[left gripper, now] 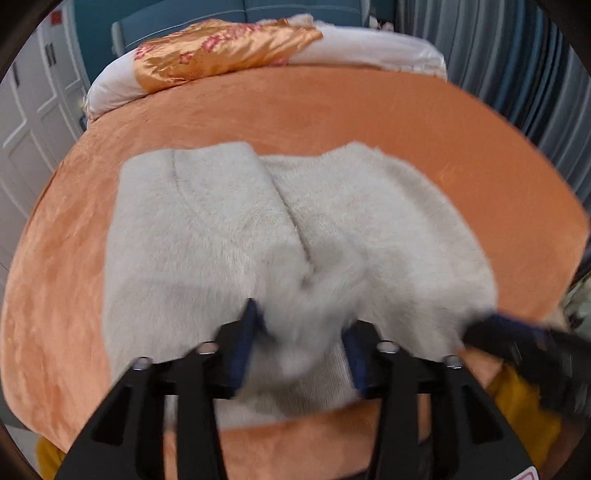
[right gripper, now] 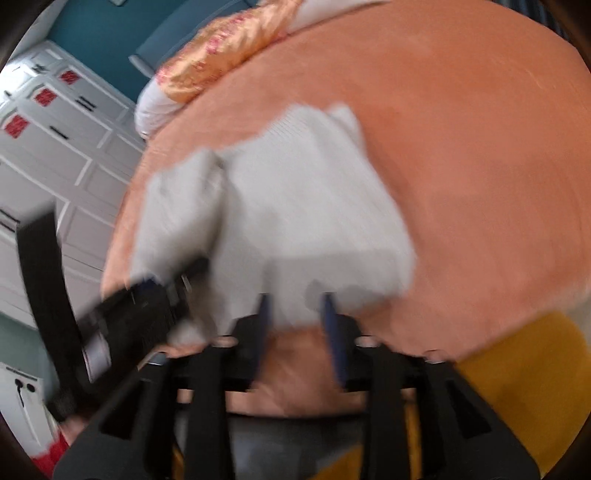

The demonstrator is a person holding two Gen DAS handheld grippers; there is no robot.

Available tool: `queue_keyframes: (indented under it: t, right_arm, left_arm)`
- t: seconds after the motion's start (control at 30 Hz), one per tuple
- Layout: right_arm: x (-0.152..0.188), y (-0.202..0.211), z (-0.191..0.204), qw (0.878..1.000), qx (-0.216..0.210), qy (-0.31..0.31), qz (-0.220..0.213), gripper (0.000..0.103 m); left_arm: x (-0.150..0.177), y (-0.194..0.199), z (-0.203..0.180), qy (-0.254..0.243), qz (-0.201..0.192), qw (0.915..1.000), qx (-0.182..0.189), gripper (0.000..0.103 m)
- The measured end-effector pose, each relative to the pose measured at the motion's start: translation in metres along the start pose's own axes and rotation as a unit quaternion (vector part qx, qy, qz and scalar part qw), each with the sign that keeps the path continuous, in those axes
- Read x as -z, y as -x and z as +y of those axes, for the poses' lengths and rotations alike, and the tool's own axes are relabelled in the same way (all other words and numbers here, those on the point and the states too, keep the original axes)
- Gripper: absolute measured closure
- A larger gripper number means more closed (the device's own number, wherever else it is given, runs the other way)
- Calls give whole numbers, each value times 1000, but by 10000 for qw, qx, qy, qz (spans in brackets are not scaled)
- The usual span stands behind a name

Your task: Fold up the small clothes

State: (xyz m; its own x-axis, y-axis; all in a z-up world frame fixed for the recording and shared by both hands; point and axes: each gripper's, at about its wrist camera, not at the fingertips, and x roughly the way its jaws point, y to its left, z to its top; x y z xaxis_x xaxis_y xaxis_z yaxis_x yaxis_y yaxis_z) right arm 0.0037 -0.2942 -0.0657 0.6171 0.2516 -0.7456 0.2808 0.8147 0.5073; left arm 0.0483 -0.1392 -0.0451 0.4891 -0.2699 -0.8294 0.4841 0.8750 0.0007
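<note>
A fluffy cream sweater [left gripper: 258, 236] lies partly folded on a bed with an orange blanket [left gripper: 369, 110]. The left claw [left gripper: 303, 328] stands open with a bunched fold of sweater between its fingers. The right claw [right gripper: 295, 314] is open at the sweater's near edge, blurred.

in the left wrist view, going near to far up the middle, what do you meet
left gripper with its dark blue fingers → fluffy pale grey garment → bare orange plush bed cover → shiny orange floral pillow → teal headboard
</note>
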Motion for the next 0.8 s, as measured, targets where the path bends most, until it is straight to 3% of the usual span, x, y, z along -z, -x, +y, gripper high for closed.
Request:
queue_keyframes:
  t: [0.1, 0.23, 0.33, 0.57, 0.6, 0.67, 0.7, 0.77, 0.8]
  right_arm:
    - [-24, -12, 30, 9994, -117, 330, 14, 48]
    - [-45, -39, 60, 9982, -79, 558, 189, 37]
    - [-53, -68, 78, 9970, -63, 583, 509, 28]
    - [-50, -109, 95, 9939, 93, 489, 979, 28]
    - [-49, -111, 100, 9935, 114, 505, 1014, 32]
    - [-51, -113, 109, 9925, 231, 624, 1024, 53]
    - [-55, -110, 115, 9925, 289, 735, 936, 79]
    - [-64, -87, 127, 9951, 0, 825, 554, 85]
    - [-71, -65, 133, 9956, -286, 867, 213, 86]
  left_arm:
    - [16, 27, 18, 188, -237, 9995, 85, 39]
    - [40, 46, 49, 391, -324, 9984, -235, 28]
    - [55, 45, 73, 671, -158, 9971, -315, 27]
    - [65, 33, 93, 1102, 68, 9939, -11, 26]
    - [65, 27, 94, 1131, 107, 9935, -5, 26]
    - [67, 19, 99, 1208, 150, 9925, -87, 26]
    - [65, 14, 104, 1297, 174, 9913, -125, 27]
    - [63, 7, 115, 1515, 299, 9880, -69, 49]
    - [63, 5, 120, 1588, 367, 9866, -38, 65]
